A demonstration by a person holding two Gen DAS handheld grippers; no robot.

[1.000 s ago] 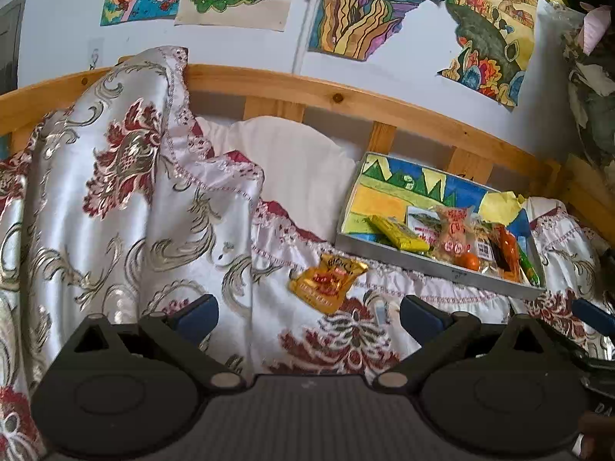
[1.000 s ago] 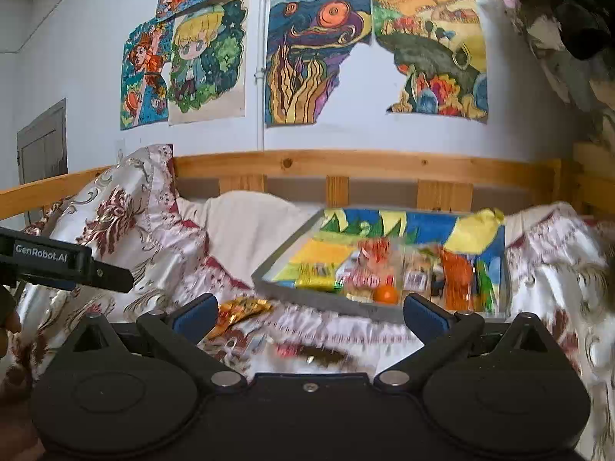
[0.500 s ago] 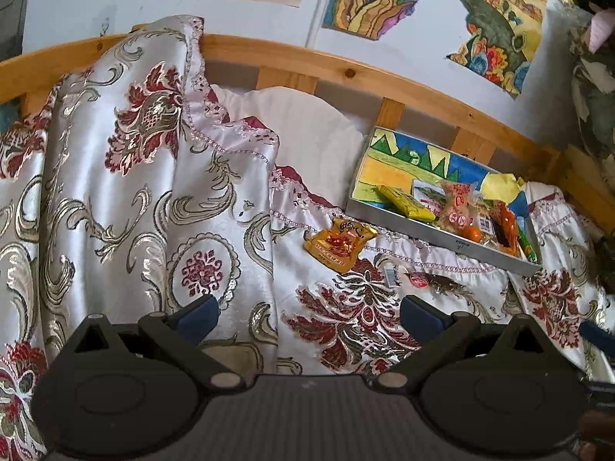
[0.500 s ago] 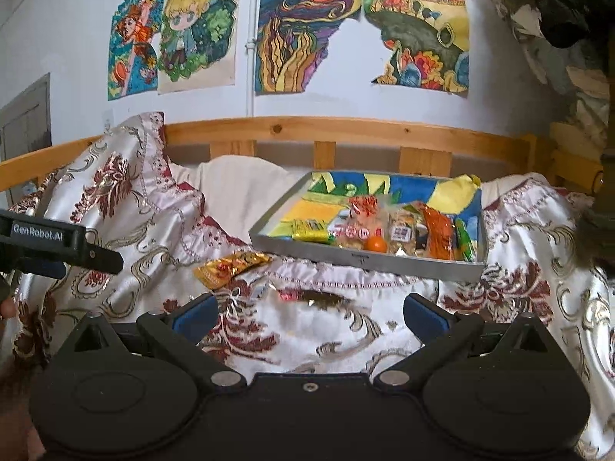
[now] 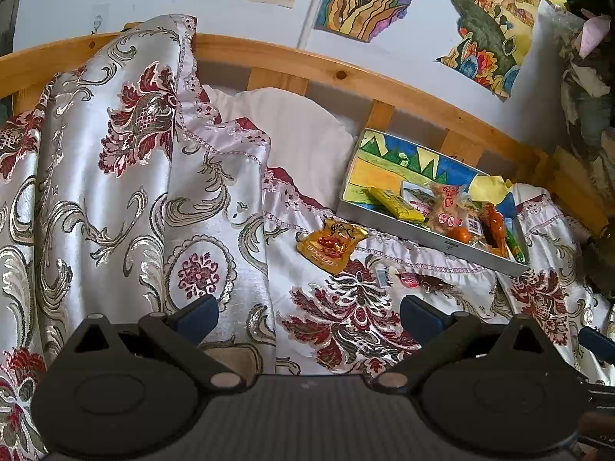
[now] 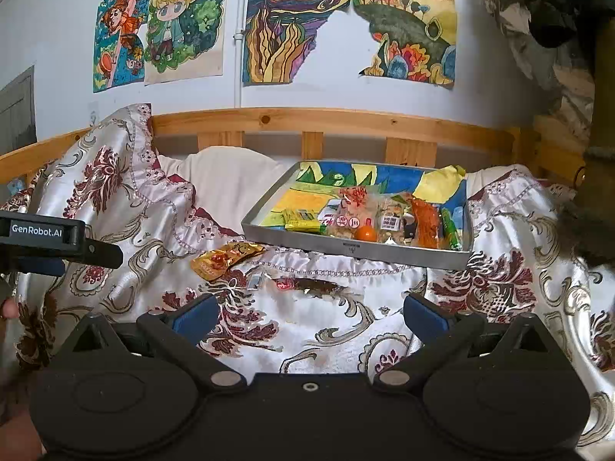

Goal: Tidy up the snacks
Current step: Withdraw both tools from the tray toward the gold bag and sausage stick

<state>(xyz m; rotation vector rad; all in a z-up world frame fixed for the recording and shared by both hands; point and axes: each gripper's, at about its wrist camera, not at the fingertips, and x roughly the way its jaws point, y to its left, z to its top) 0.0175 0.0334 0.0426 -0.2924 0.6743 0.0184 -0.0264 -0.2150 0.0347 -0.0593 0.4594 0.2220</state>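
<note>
At far left the silver brocade bedspread (image 5: pixel 115 192) rises in a tall fold against the wooden bed rail (image 6: pixel 346 119). Right of that fold the cloth flattens, and an orange snack packet (image 5: pixel 330 244) lies there, just beside the near left corner of the metal tray (image 6: pixel 346 247). A small silver wrapper (image 6: pixel 254 281) and a red candy (image 6: pixel 283 285) lie loose in front of the tray, with bare cloth between them and me. The tray holds a yellow packet (image 6: pixel 301 221), a clear bag (image 6: pixel 351 217), an orange ball (image 6: pixel 365 233) and more wrappers crowded to its right end. My left gripper (image 5: pixel 309 313) is spread wide, empty, touching nothing. My right gripper (image 6: pixel 307 313) is equally wide and empty, above the cloth.
</note>
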